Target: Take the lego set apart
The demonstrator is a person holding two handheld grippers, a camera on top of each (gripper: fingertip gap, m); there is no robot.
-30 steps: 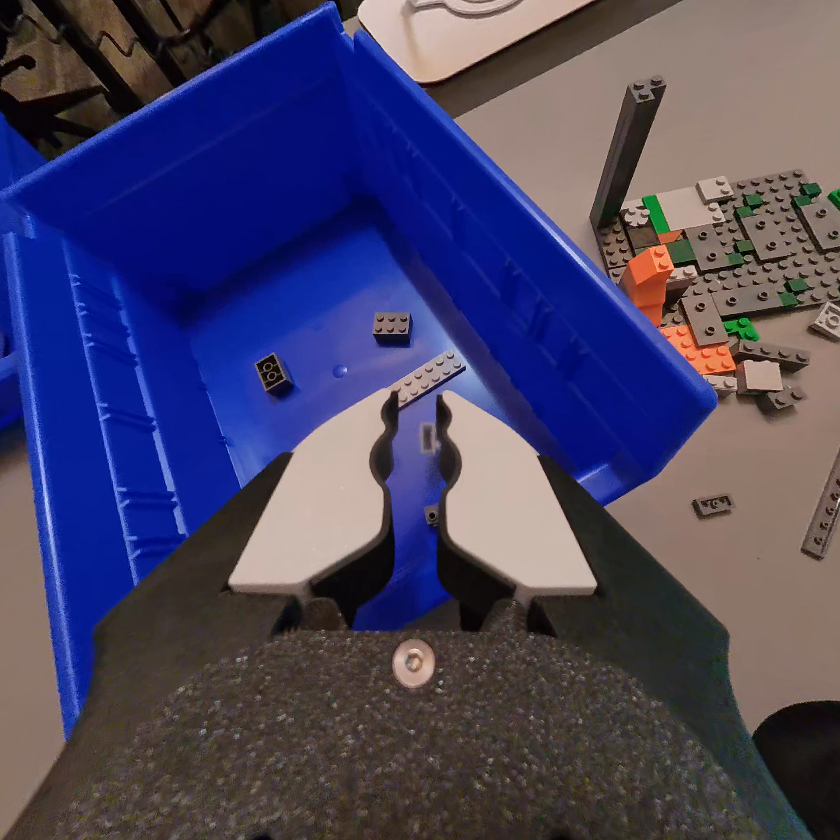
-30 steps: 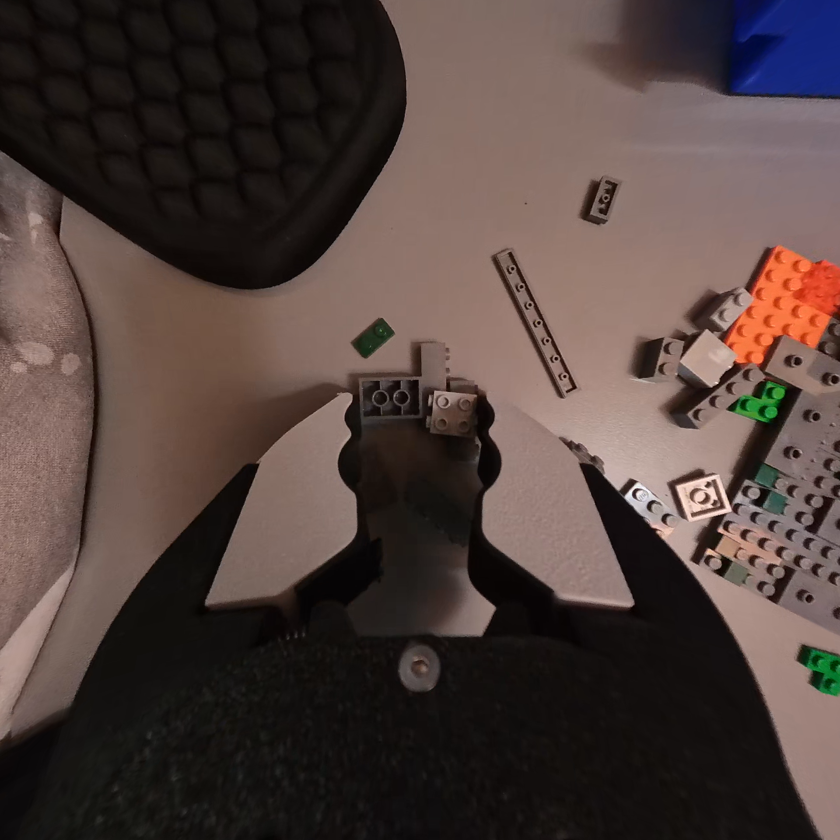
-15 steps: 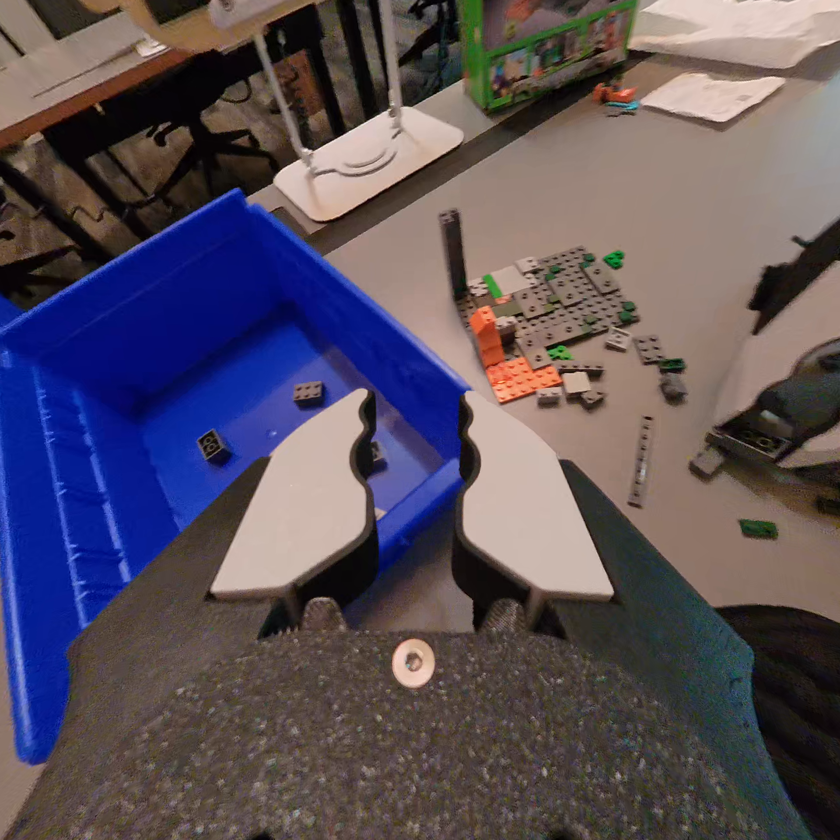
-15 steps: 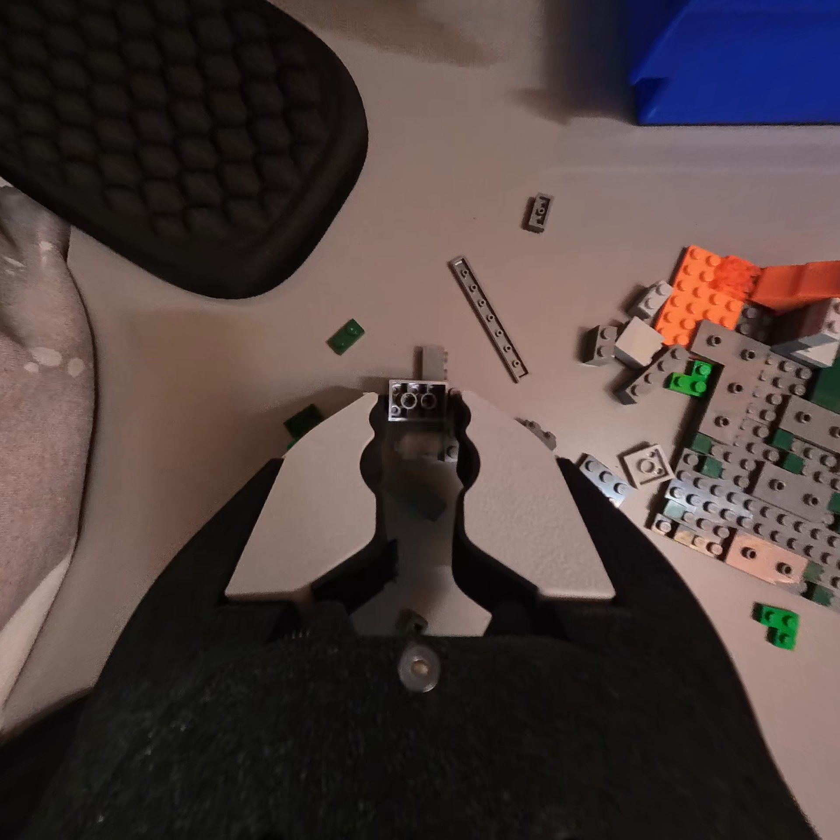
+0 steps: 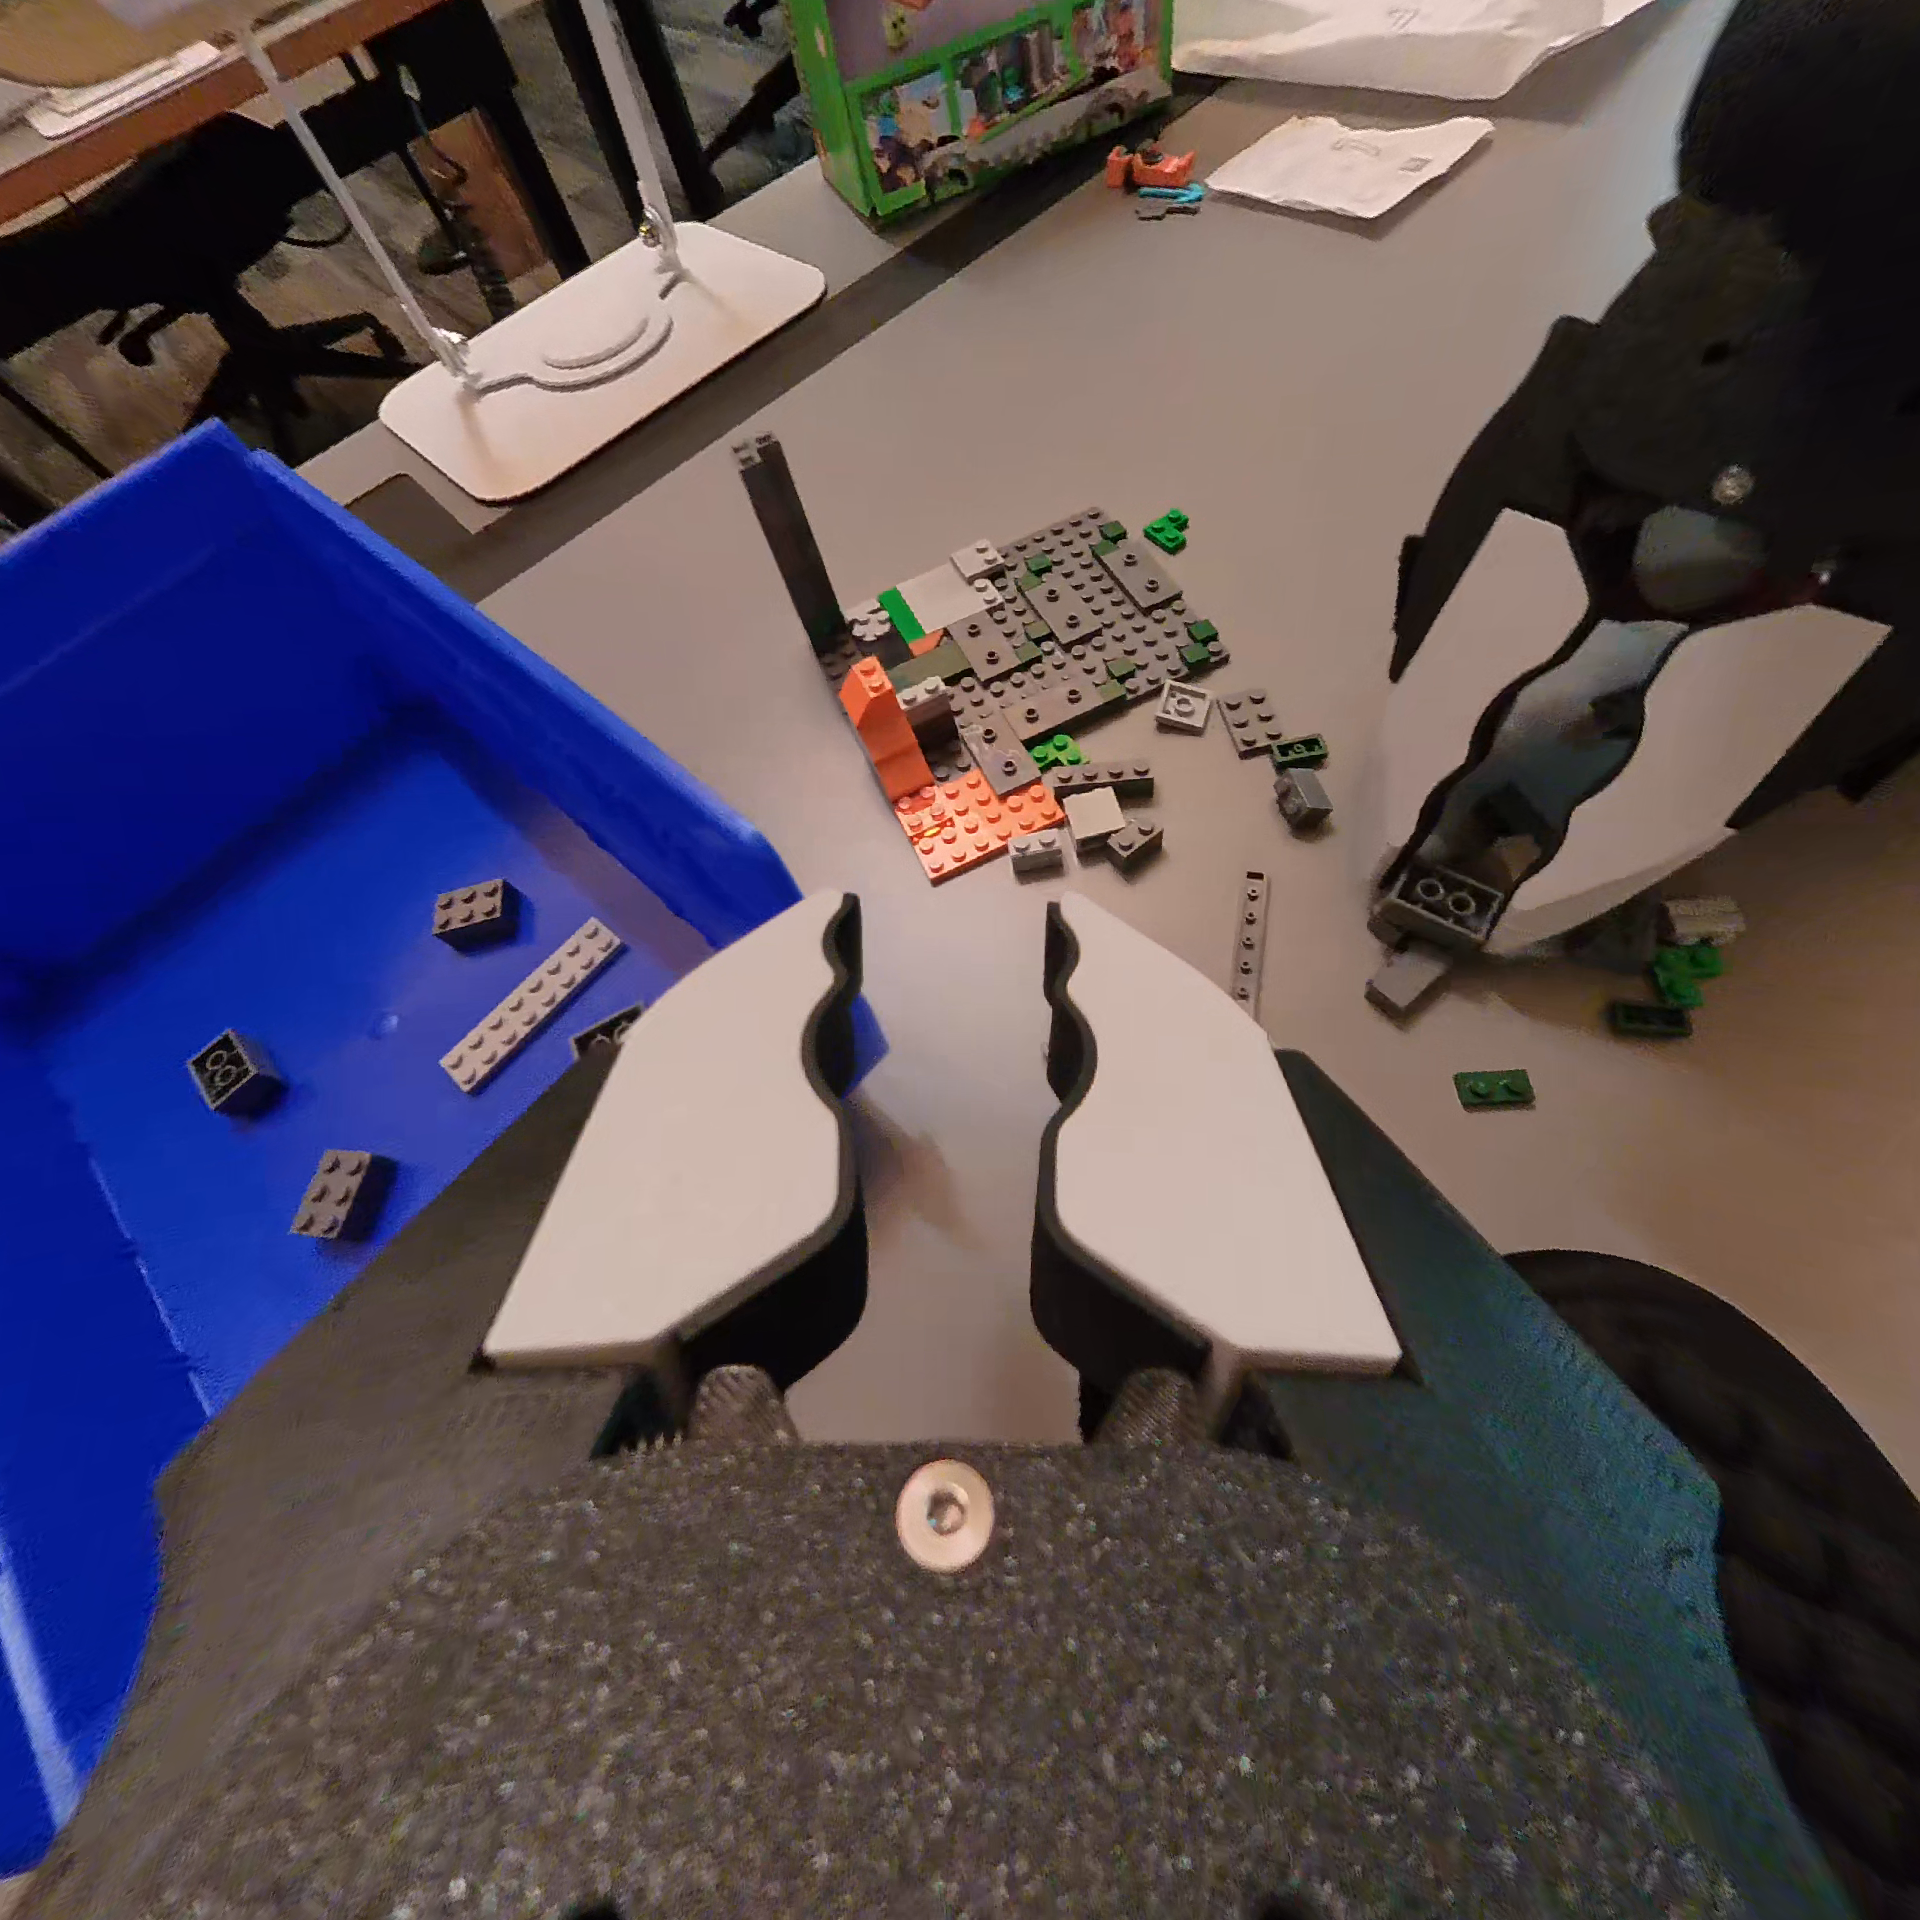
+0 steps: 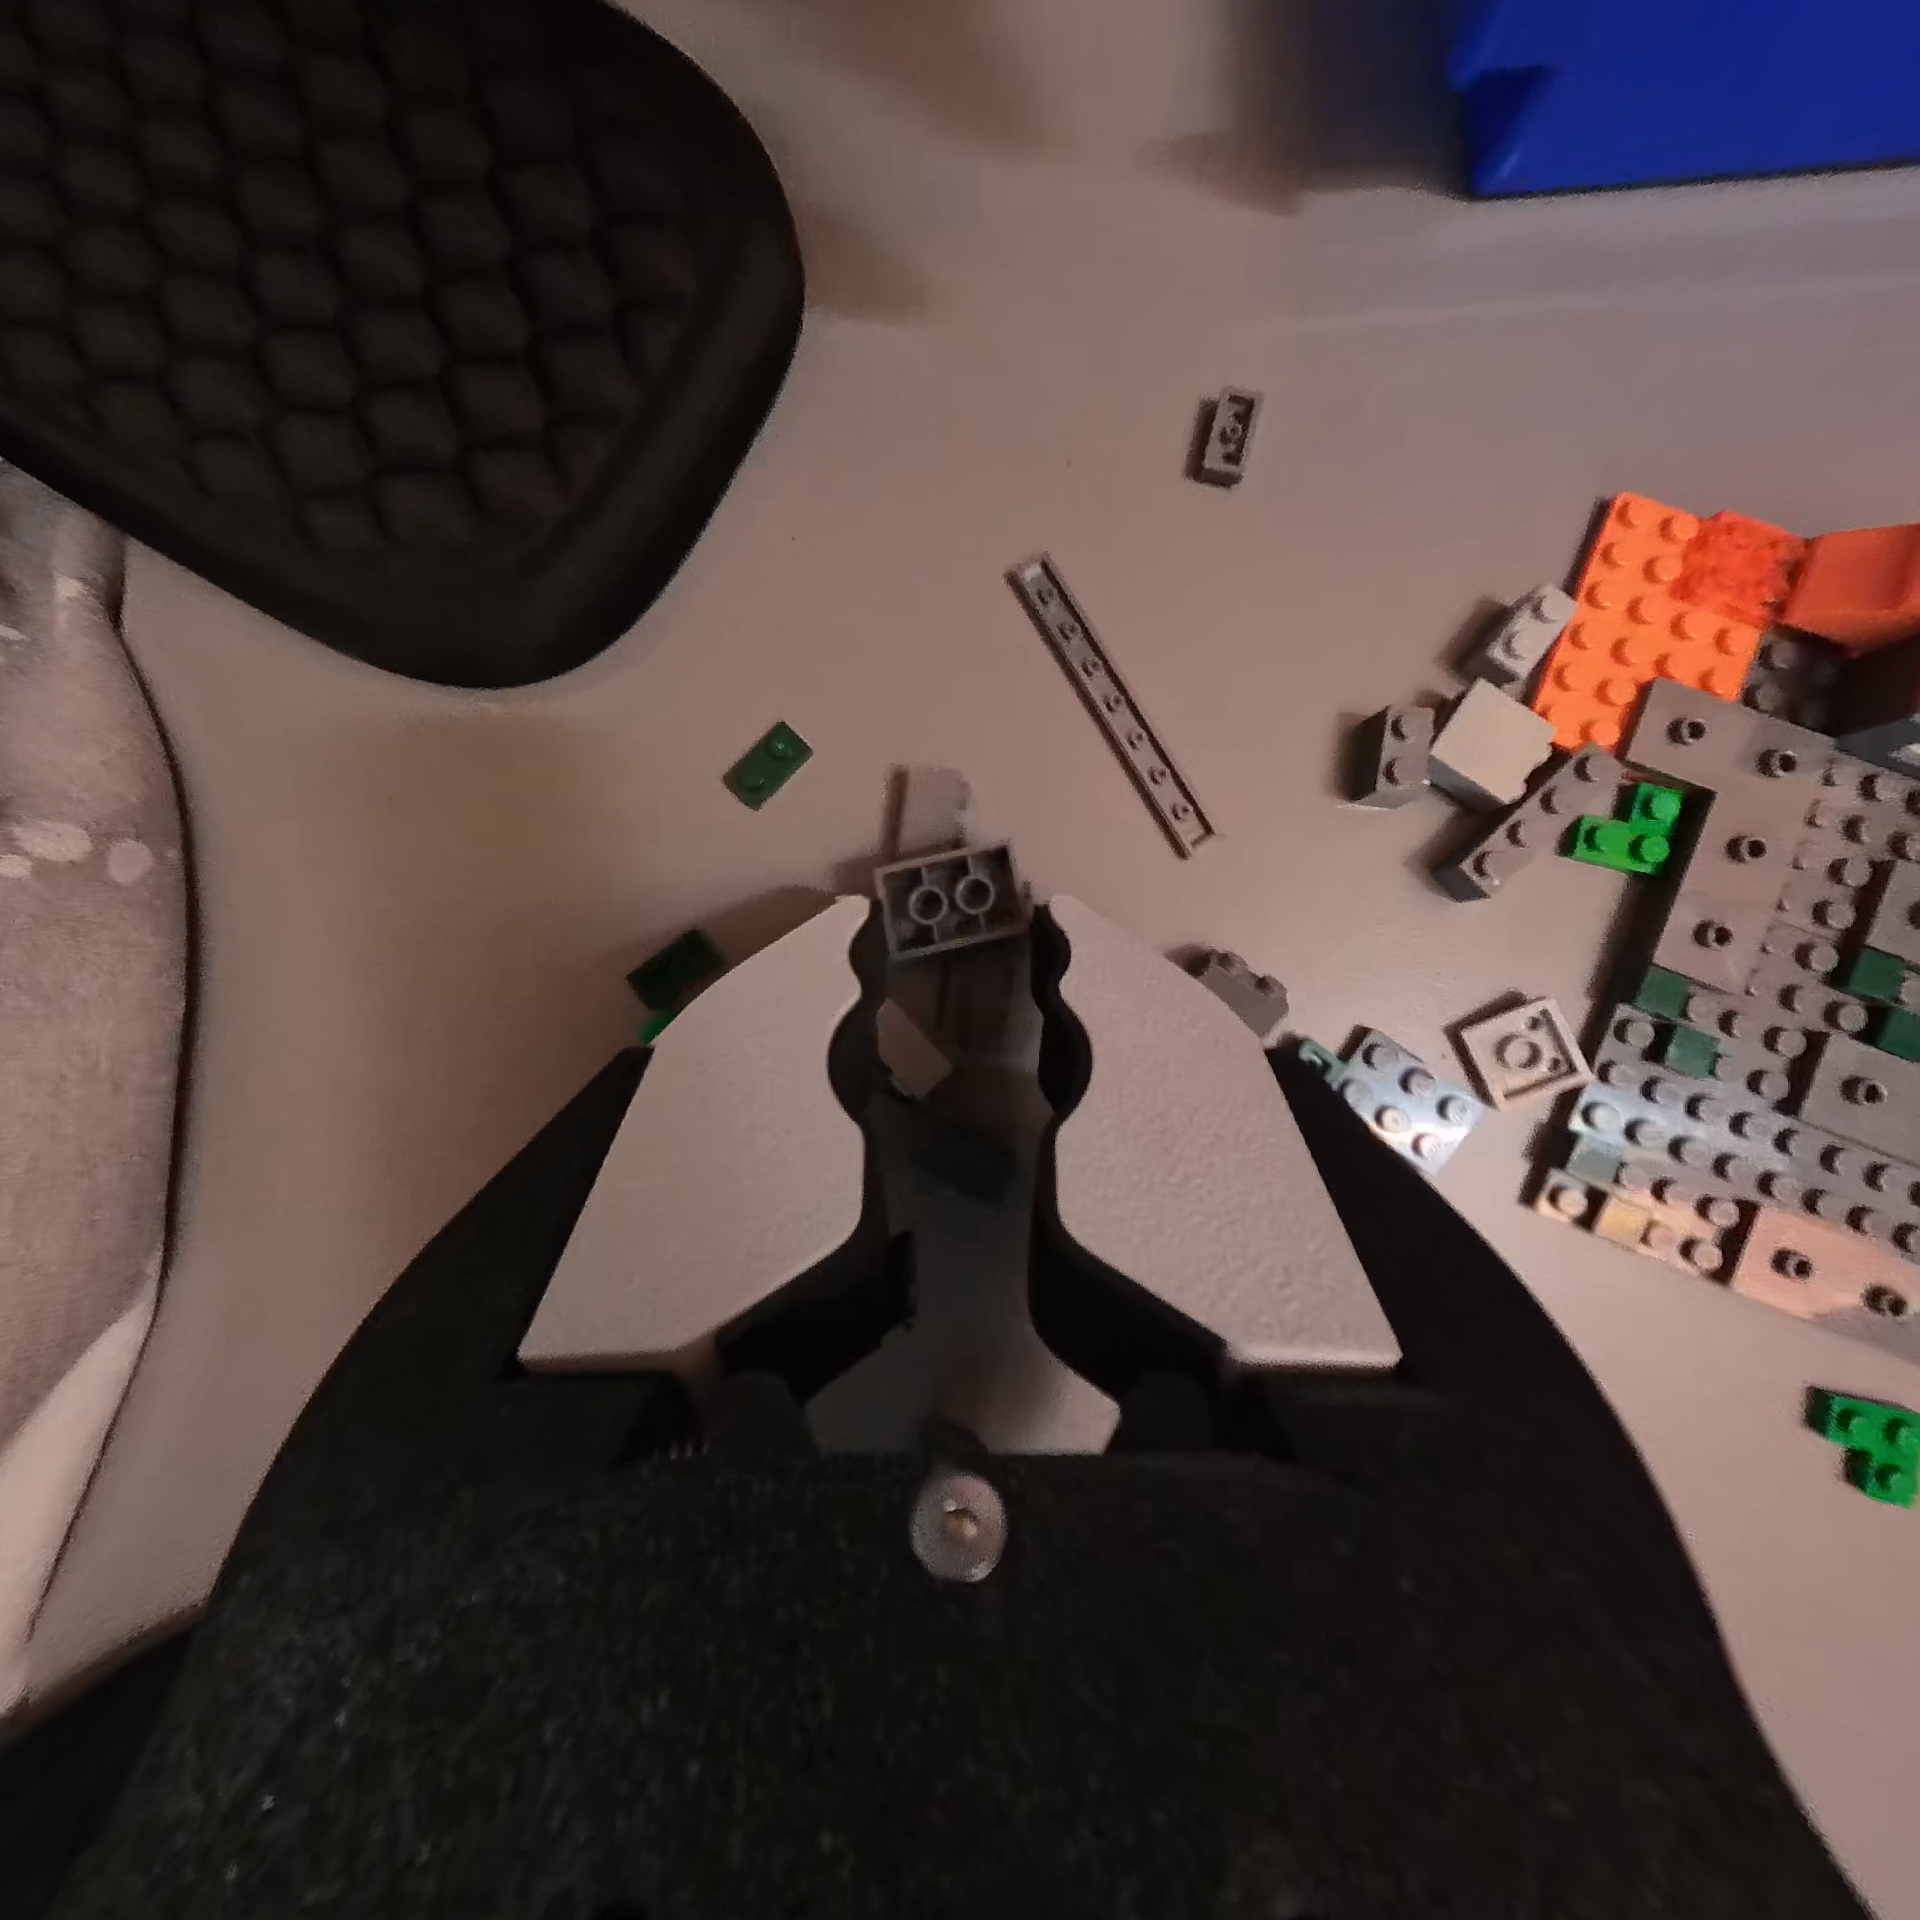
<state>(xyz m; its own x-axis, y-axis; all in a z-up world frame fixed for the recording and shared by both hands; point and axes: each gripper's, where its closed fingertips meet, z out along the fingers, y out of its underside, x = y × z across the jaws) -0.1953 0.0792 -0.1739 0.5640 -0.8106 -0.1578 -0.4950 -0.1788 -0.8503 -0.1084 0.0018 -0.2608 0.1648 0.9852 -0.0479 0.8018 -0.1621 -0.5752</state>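
Note:
The lego set [image 5: 1049,644] is a flat grey plate build with green bits, an orange part and a tall dark pillar, on the grey table. It also shows at the right in the right wrist view [image 6: 1766,987]. My left gripper [image 5: 951,914] is open and empty, above the table by the near right corner of the blue bin [image 5: 208,582]. My right gripper [image 6: 956,904] is shut on a grey brick [image 6: 945,914], underside up, low over the table. It shows at the right in the left wrist view [image 5: 1455,914].
The bin holds several grey pieces [image 5: 530,1003]. Loose pieces lie around the set: a long grey strip [image 6: 1112,707], small green plates [image 6: 769,764]. A black padded object [image 6: 364,312] lies near the table edge. A white lamp base [image 5: 603,353], a green box [image 5: 977,94] and papers stand at the back. About 15 cm separates my left fingertips from my right.
My left gripper has pulled back out of the bin, swung right toward the set, and opened wider. My right gripper has closed in on the grey brick and shifted slightly.

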